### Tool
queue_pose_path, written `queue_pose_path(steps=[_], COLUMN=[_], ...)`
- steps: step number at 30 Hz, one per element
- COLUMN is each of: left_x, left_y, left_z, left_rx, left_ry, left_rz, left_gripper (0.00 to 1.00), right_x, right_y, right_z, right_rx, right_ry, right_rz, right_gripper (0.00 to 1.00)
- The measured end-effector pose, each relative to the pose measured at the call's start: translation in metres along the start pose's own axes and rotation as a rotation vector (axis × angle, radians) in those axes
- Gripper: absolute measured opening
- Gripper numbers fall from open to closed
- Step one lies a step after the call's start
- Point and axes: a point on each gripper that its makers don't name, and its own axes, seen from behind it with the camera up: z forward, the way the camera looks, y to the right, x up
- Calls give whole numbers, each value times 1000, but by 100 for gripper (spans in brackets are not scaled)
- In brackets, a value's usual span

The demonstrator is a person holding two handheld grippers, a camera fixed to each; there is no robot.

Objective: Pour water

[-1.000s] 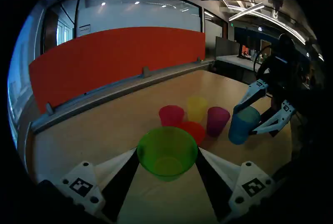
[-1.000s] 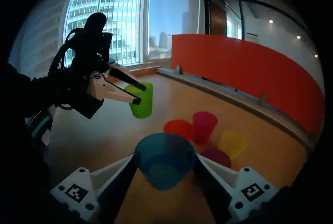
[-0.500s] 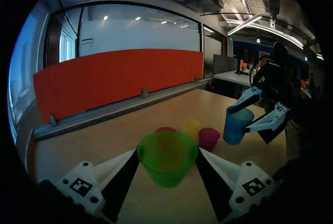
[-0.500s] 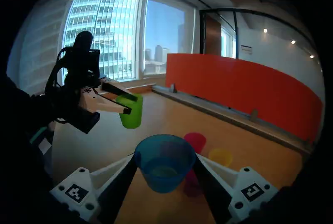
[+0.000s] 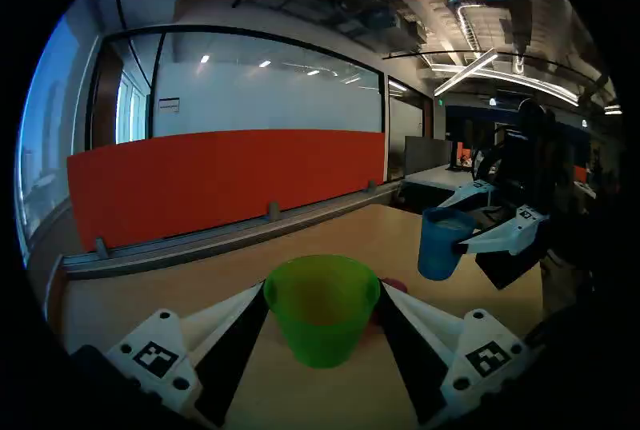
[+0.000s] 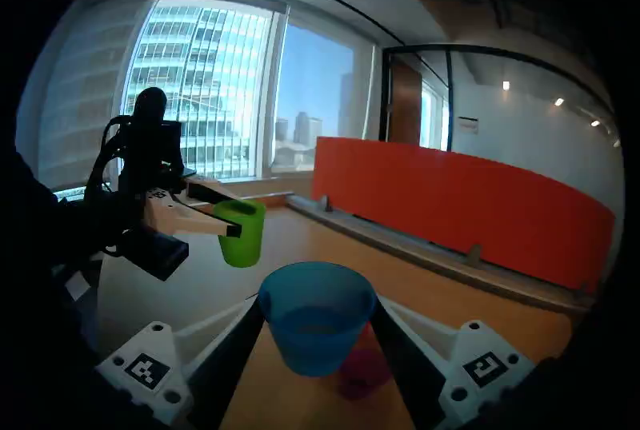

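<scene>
My left gripper [image 5: 322,314] is shut on an upright green cup [image 5: 322,308], held above the wooden table [image 5: 200,282]. To its right hangs the blue cup [image 5: 439,243], gripped by the right gripper [image 5: 462,232]. In the right gripper view my right gripper [image 6: 318,326] is shut on the blue cup [image 6: 317,316], which holds a little water. The left gripper [image 6: 232,220] holds the green cup [image 6: 239,232] off to the left, about level with the blue one. A magenta cup [image 6: 362,372] stands on the table below, mostly behind the blue cup.
An orange partition [image 5: 224,174] with a metal rail runs along the table's far edge. Large windows [image 6: 200,94] lie behind the left gripper. A person's dark sleeve [image 6: 48,222] holds that gripper. A red cup's rim [image 5: 392,283] peeks out beside the green cup.
Both grippers have lifted their cups higher above the table. The standing cups on the table have slid down and mostly out of sight behind the held cups.
</scene>
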Motion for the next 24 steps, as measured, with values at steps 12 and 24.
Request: queue_pose_path(steps=[12,24], left_x=[26,27], left_y=[17,25], left_z=[-6,-6], left_rx=[-34,-45], left_ry=[72,76], left_rz=[-15,9], left_gripper=[90,90], right_x=[26,31], right_y=[7,7], right_z=[-4,-5], right_rx=[-11,-2], right_ry=[78,81], right_rz=[20,14], right_gripper=[92,92])
